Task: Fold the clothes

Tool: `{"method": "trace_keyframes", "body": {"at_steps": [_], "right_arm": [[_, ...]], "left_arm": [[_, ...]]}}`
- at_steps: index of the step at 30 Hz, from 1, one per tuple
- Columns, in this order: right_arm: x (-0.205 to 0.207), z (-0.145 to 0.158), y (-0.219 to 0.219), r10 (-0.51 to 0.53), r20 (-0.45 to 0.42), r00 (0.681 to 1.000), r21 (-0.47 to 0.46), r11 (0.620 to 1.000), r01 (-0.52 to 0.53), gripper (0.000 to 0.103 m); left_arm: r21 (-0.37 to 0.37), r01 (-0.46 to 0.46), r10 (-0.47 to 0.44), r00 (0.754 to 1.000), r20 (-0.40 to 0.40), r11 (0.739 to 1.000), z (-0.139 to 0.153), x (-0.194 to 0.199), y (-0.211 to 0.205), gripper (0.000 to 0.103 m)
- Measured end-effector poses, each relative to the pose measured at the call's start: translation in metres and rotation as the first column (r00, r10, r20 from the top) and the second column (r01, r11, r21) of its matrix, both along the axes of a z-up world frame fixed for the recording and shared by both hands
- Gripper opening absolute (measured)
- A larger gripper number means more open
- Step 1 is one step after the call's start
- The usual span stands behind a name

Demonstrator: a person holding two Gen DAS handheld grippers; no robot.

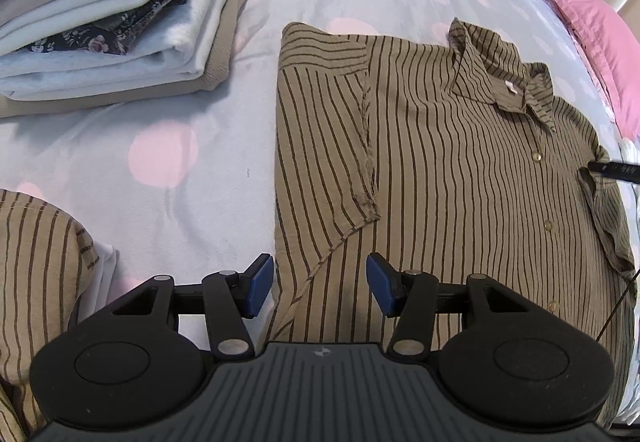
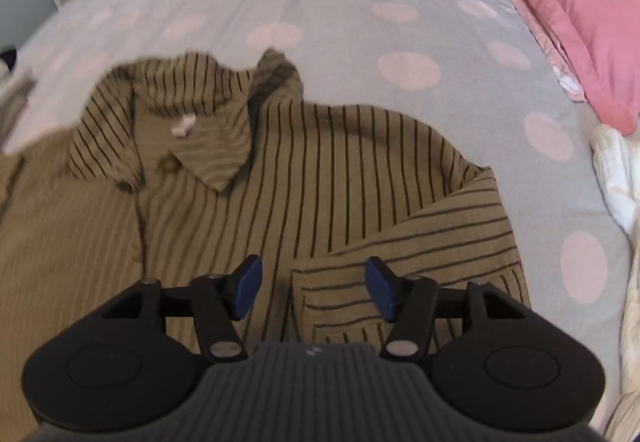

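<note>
Polka-dot bedspread [image 1: 160, 145] — striped shirt [image 1: 460, 169], pink pillow [image 2: 568, 1]; both grippers released.

Shirt [image 1: 460, 161] is coloured olive-tan with thin dark vertical stripes, small white label at collar. Bedsheet [image 1: 168, 129] is pale lilac, dotted with large pink circles. Pillow [image 2: 568, 9] is pink. Folded pile [image 1: 104, 13] is made up of cream, white, beige and one dark floral piece. Gripper pads [image 2: 248, 286] are blue, bodies black.

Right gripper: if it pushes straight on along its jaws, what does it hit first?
Most likely the folded-in sleeve of the striped shirt, lying just ahead of the open right gripper; depth is hard to judge.
</note>
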State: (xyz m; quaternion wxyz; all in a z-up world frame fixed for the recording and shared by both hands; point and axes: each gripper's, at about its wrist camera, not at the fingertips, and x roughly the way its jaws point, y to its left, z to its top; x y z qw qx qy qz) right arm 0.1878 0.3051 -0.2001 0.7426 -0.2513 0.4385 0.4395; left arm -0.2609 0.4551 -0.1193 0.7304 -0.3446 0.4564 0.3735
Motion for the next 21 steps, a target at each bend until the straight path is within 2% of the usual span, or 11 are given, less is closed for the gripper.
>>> {"method": "trace_keyframes", "body": {"at_steps": [2,4,6,7,8,12,16,19,21], "right_arm": [[-0.006,-0.011,0.002,-0.001,0.031,1.000,-0.033,0.999,0.002,0.060],[-0.003,-0.019,0.002,-0.010,0.037,0.999,-0.049,0.999,0.012,0.050],[0.006,-0.023,-0.002,-0.041,0.029,0.999,-0.042,0.998,0.042,0.022],[0.011,-0.022,-0.003,-0.057,0.023,0.998,-0.035,0.998,0.058,0.016],[0.018,-0.019,-0.006,-0.076,0.015,0.997,-0.023,0.997,0.076,0.005],[0.044,0.010,-0.024,-0.166,-0.012,0.986,0.052,0.985,0.166,0.004],[0.070,0.054,-0.042,-0.259,-0.017,0.966,0.154,0.954,0.259,0.004],[0.085,0.084,-0.050,-0.315,0.017,0.949,0.227,0.926,0.303,0.004],[0.094,0.090,-0.048,-0.342,0.032,0.939,0.239,0.915,0.325,0.004]], "left_arm": [[0.002,0.002,-0.002,1.000,0.010,1.000,0.003,0.000,0.000,0.049],[0.005,0.006,-0.006,1.000,0.019,1.000,0.005,0.001,-0.001,0.049],[0.008,0.012,-0.012,1.000,0.022,1.000,0.006,0.001,-0.002,0.049],[0.008,0.013,-0.014,1.000,0.023,1.000,0.007,0.001,-0.003,0.049],[0.007,0.014,-0.014,1.000,0.024,1.000,0.007,0.001,-0.003,0.049],[0.002,0.012,-0.012,1.000,0.024,1.000,0.006,0.001,-0.003,0.049],[0.001,0.019,-0.019,1.000,0.024,1.000,0.006,0.002,-0.004,0.049],[0.001,0.023,-0.023,0.999,0.023,1.000,0.006,0.002,-0.005,0.049],[0.001,0.023,-0.023,0.999,0.022,1.000,0.006,0.003,-0.005,0.049]]}}
